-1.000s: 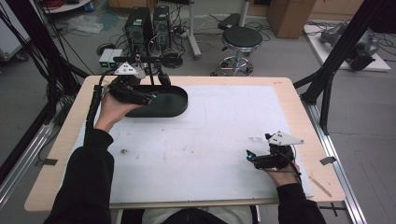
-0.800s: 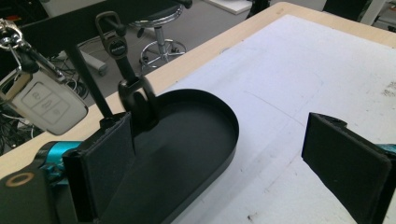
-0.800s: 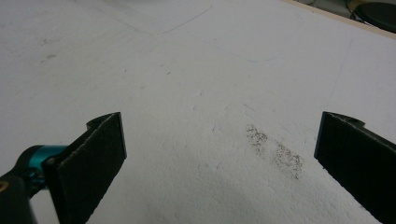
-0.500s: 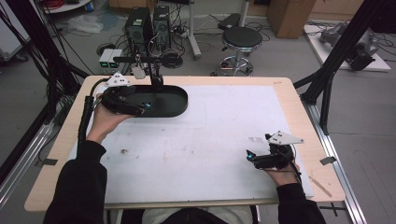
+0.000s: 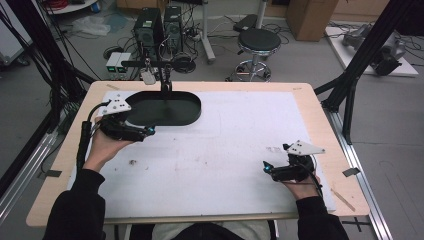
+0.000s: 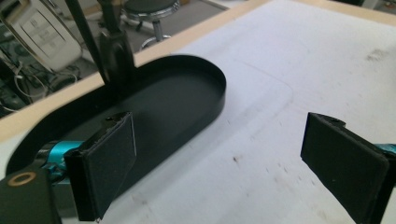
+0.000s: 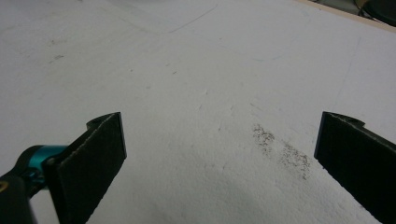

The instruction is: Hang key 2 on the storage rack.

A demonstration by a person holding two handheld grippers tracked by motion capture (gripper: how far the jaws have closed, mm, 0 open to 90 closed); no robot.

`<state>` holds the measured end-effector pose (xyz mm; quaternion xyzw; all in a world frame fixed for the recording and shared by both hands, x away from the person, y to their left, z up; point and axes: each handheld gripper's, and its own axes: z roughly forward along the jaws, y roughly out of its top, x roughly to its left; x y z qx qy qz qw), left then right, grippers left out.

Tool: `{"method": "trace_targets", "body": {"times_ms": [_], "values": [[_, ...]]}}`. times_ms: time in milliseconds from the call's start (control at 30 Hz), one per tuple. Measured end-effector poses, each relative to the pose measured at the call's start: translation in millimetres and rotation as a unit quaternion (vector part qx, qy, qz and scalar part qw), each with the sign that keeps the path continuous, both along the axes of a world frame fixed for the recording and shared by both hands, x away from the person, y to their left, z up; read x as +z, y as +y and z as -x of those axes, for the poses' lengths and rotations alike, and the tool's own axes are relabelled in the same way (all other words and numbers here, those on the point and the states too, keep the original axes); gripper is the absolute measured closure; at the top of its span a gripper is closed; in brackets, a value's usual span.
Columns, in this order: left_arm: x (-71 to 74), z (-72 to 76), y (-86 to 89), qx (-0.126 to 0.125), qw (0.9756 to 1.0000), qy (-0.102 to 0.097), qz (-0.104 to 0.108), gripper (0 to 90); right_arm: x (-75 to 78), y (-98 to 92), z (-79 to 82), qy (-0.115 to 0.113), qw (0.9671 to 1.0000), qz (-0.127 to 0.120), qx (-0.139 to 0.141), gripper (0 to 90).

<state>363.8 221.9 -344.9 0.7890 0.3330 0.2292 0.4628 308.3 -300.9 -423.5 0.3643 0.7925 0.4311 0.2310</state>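
While jaws gape, black tray (image 6: 187, 100) beside (empty)

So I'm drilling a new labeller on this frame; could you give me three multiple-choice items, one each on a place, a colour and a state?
1. Where does the oval tray sit?
A. far left of the table
B. near right corner
C. on the floor

2. What colour is the tray?
A. white
B. black
C. red

3. How do the left tongs stand?
A. shut on the tray
B. shut on nothing
C. open, holding nothing

Answers:
1 A, the high view shows it by the far edge, left of centre.
2 B, its walls and floor are black.
3 C, the left gripper view shows the jaws wide apart over the white table.
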Motion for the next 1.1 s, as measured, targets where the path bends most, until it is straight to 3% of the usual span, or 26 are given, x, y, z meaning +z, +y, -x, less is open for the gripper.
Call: {"method": "trace_targets", "body": {"times_ms": [467,633,800,1100], "values": [[-16.3,27.7,0.8,-0.022,0.9998,-0.005,0.0,10.6,-0.5,1.1,-0.4,0.004,1.0,0.001,0.006,1.3],[-26.5,35.5,4.2,-0.02,0.9998,0.005,0.0,10.6,-0.3,0.9,-0.1,0.004,1.0,0.0,0.005,1.3],[-38.1,47.7,9.5,-0.009,0.9999,-0.001,0.013,10.6,-0.7,0.8,-0.6,0.004,1.0,0.001,0.004,1.3],[-58.6,62.2,20.8,-0.001,0.9997,0.015,0.021,10.6,-1.1,1.6,-1.0,0.005,1.0,0.004,0.004,1.3]]}}
